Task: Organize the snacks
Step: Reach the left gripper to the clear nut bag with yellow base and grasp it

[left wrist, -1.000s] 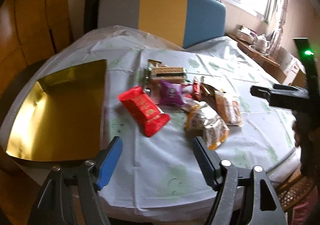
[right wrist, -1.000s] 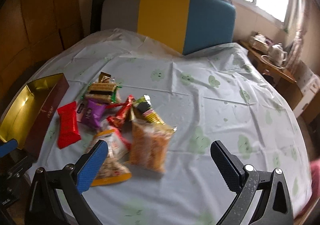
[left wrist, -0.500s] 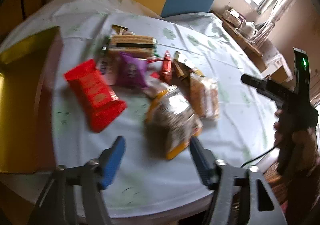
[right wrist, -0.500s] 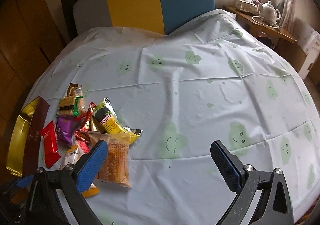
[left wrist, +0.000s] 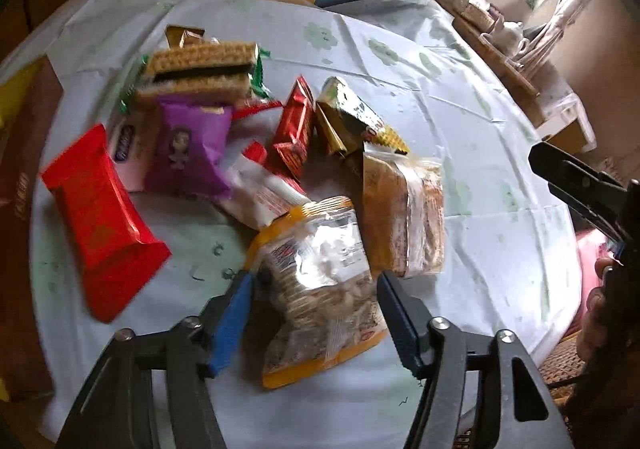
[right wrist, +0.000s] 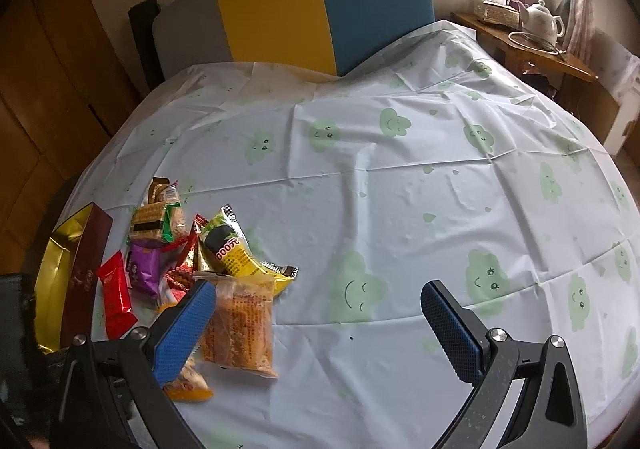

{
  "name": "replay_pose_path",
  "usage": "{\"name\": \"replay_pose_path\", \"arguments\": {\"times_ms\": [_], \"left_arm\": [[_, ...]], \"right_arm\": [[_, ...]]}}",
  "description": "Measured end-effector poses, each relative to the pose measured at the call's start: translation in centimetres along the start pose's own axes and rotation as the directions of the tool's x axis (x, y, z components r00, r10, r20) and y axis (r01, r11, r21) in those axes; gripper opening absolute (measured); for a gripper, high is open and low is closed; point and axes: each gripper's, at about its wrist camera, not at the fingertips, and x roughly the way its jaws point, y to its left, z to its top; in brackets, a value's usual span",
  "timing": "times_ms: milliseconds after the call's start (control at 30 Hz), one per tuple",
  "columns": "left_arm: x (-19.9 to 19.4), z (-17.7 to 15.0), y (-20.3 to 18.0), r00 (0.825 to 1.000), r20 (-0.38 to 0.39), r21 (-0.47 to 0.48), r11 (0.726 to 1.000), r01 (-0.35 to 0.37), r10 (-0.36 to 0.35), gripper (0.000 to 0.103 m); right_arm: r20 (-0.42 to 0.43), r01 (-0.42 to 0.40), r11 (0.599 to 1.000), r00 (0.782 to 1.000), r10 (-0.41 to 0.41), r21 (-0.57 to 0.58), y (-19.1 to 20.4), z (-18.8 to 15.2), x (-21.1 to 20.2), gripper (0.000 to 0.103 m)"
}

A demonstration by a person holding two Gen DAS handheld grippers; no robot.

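A pile of snack packets lies on the cloud-print tablecloth [right wrist: 400, 189]. Nearest me is a clear bag with yellow trim [left wrist: 320, 273], flat on the cloth between the blue pads of my left gripper [left wrist: 314, 281]. The pads flank its sides and I see no squeeze. Around it are a red packet [left wrist: 100, 217], a purple packet [left wrist: 188, 145], a wafer pack [left wrist: 200, 69] and an orange cracker bag [left wrist: 404, 209]. My right gripper [right wrist: 318, 289] hangs open over bare cloth, with the pile [right wrist: 224, 257] to its left. The cracker bag [right wrist: 240, 321] lies by its left finger.
A dark red box with a gold lining [right wrist: 60, 273] stands at the table's left edge beside the pile. A grey, yellow and blue chair back [right wrist: 300, 5] is behind the table. A side shelf with a white teapot [right wrist: 544, 21] is at the far right.
My left gripper moved forward and down over the pile, narrowed, and now straddles the clear bag. My right gripper swung right, so the pile sits further left in its view.
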Motion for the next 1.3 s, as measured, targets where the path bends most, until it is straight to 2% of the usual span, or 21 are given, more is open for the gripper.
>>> {"name": "replay_pose_path", "arguments": {"times_ms": [33,67,300,367,567,700,833,933,967,1100,1167,1300], "left_arm": [[0.0,-0.3,0.3,0.999,-0.006,-0.010,0.999,0.037,-0.037,0.058],[0.0,-0.6,0.5,0.998,-0.018,-0.006,0.998,0.059,-0.059,0.048],[-1.7,-3.3,0.9,0.998,0.051,0.136,0.991,0.016,-0.023,0.046],[-1.8,-3.8,0.8,0.999,0.048,0.173,0.985,0.003,-0.012,0.047],[-1.3,-4.1,-0.2,0.998,0.042,0.198,0.979,-0.044,0.037,0.050],[-0.9,-4.0,-1.0,0.996,0.043,0.220,0.972,-0.083,0.076,0.059],[-0.2,-3.4,-1.8,0.994,0.008,0.245,0.964,-0.104,0.105,0.063],[0.5,-3.2,-2.5,0.991,-0.018,0.293,0.948,-0.121,0.132,0.067],[0.7,-3.4,-2.9,0.989,-0.017,0.321,0.937,-0.136,0.149,0.071],[1.3,-4.7,-4.3,0.976,0.051,0.389,0.896,-0.215,0.212,0.077],[1.2,-4.7,-4.0,0.979,0.049,0.359,0.911,-0.202,0.198,0.077],[1.2,-4.2,-3.5,0.985,0.002,0.343,0.925,-0.164,0.174,0.077]], "right_arm": [[0.001,0.002,1.000,1.000,-0.002,-0.002,0.0,0.0,0.0,0.103],[0.002,0.007,1.000,1.000,-0.007,-0.004,0.0,0.0,-0.1,0.103],[0.007,0.019,0.999,1.000,-0.019,-0.027,0.4,-0.1,-0.2,0.103],[0.006,0.032,0.999,0.999,-0.032,-0.038,0.5,-0.2,-0.1,0.103],[-0.002,0.056,0.997,0.998,-0.056,-0.048,0.6,-0.4,0.1,0.103],[-0.011,0.058,0.998,0.998,-0.059,-0.038,0.4,-0.4,0.2,0.103],[-0.016,0.054,0.998,0.998,-0.054,-0.033,0.3,-0.4,0.2,0.103],[-0.024,0.050,0.998,0.998,-0.051,-0.033,0.3,-0.4,0.3,0.103],[-0.026,0.048,0.998,0.998,-0.049,-0.032,0.3,-0.4,0.3,0.103],[-0.028,0.049,0.998,0.998,-0.050,-0.040,0.5,-0.5,0.4,0.103],[-0.027,0.050,0.998,0.998,-0.051,-0.043,0.6,-0.5,0.4,0.103],[-0.031,0.050,0.998,0.998,-0.052,-0.043,0.6,-0.5,0.4,0.103]]}}
